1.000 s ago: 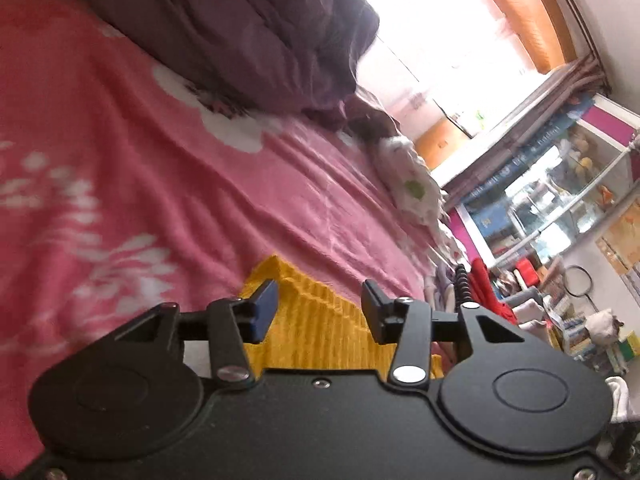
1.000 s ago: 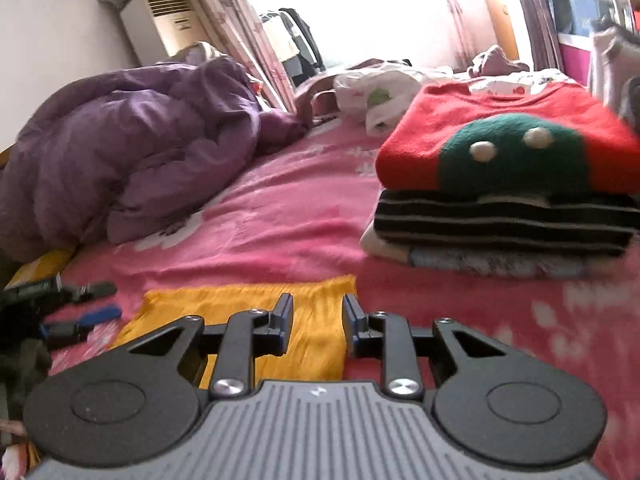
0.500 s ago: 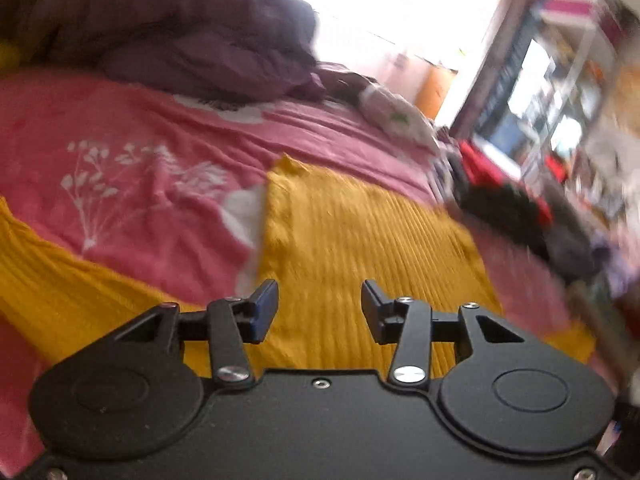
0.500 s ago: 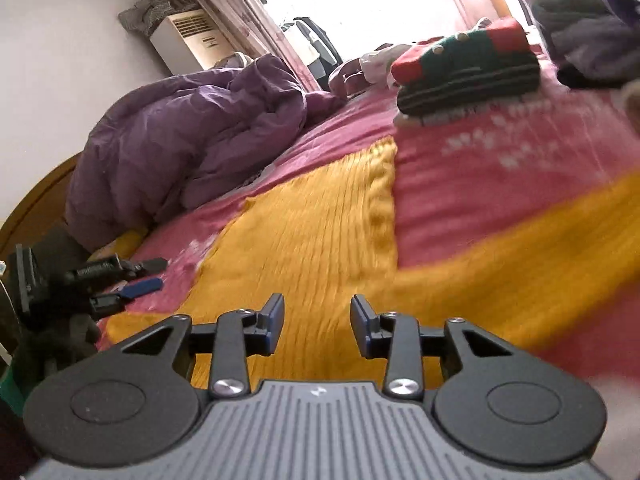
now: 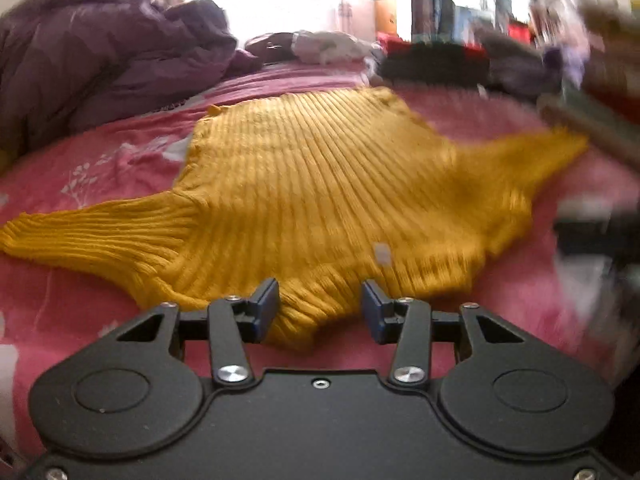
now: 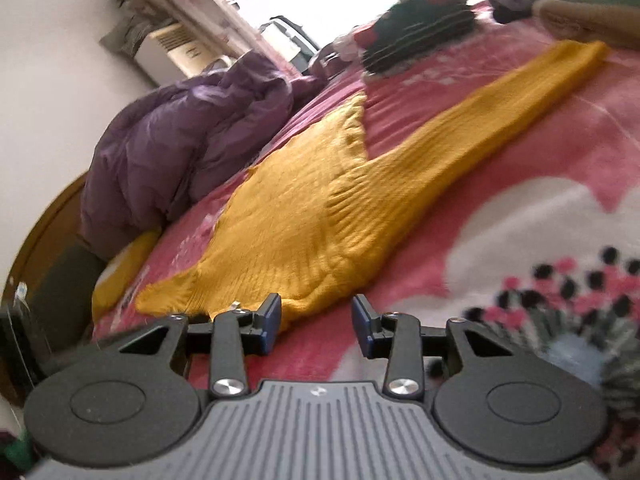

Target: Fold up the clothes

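Observation:
A mustard yellow ribbed sweater (image 5: 320,168) lies spread flat on the pink flowered bedspread (image 5: 100,160), with one sleeve (image 5: 92,236) stretched out to the left. My left gripper (image 5: 320,300) hovers open at the sweater's near edge; knit shows in the gap, but the pads do not press it. In the right wrist view the sweater (image 6: 304,208) runs away diagonally and its other sleeve (image 6: 520,88) reaches to the upper right. My right gripper (image 6: 316,312) is at the sweater's near corner. Its jaws are opening, and only the tip of the knit and bedspread (image 6: 500,152) lie between them.
A rumpled purple duvet (image 5: 100,60) fills the far left of the bed (image 6: 180,140). A stack of folded clothes (image 5: 436,60) sits at the far end (image 6: 416,32), and more folded garments (image 6: 580,12) lie at the right.
Both grippers have drawn back from the sweater's far edge to its near edge, so the whole spread sweater now shows. The left view has rolled level. The right jaws stand wider.

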Demonstrator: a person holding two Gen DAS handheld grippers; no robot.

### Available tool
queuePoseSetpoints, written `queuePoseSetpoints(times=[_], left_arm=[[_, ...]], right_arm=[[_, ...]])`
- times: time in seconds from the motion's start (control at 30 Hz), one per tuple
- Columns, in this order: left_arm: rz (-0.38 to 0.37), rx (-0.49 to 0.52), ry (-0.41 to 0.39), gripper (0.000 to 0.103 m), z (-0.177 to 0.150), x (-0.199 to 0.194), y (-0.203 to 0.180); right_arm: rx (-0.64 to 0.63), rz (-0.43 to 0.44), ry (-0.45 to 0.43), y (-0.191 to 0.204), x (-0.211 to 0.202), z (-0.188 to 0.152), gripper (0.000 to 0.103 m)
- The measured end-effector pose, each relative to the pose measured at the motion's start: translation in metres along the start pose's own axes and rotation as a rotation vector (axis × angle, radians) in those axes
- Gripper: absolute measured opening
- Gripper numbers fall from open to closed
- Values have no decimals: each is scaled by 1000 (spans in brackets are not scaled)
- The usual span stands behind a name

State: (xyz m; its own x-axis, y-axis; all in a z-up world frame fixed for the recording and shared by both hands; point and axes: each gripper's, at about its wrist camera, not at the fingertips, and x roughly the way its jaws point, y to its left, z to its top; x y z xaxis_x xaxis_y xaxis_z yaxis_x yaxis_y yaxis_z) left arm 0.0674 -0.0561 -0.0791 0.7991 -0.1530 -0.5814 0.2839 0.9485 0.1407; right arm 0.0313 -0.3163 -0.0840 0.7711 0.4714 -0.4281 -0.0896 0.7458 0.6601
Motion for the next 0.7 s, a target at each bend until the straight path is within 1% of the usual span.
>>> queuePoseSetpoints(times=[0.03, 0.13, 0.2, 0.27, 0.3, 0.33, 0.37, 0.43, 0.5, 0.57, 0.63, 0.7], left_arm=[[25, 53, -4, 45, -6, 1, -9], [26, 92, -39, 45, -4, -14, -16], [5, 39, -64, 46, -2, -23, -13], [12, 25, -65, 47, -1, -27, -17], [2, 30, -63, 55, 0, -28, -22], [-3, 47, -59, 60, 1, -27, -28], [-12, 79, -54, 63, 2, -26, -36], [-46, 155, -43, 63, 5, -24, -58], [-81, 227, -35, 64, 8, -20, -80], [-83, 316, -43, 64, 10, -13, -105], [-64, 400, -64, 63, 14, -5, -130], [-63, 458, -75, 63, 19, 4, -149]], right_arm=[[27, 0, -6, -6, -3, -2, 43], [111, 5, -33, -23, -10, -3, 43], [154, 10, -51, -31, -13, -2, 43], [179, 15, -69, -36, -17, -1, 44], [184, 14, -78, -37, -18, 1, 45], [193, 12, -90, -39, -19, 4, 47], [206, 11, -105, -42, -22, 7, 49], [243, 11, -136, -50, -27, 13, 52], [275, 11, -164, -59, -33, 20, 52], [299, 11, -190, -67, -40, 27, 52], [297, 9, -212, -74, -47, 35, 52], [277, 8, -239, -80, -56, 46, 53]])
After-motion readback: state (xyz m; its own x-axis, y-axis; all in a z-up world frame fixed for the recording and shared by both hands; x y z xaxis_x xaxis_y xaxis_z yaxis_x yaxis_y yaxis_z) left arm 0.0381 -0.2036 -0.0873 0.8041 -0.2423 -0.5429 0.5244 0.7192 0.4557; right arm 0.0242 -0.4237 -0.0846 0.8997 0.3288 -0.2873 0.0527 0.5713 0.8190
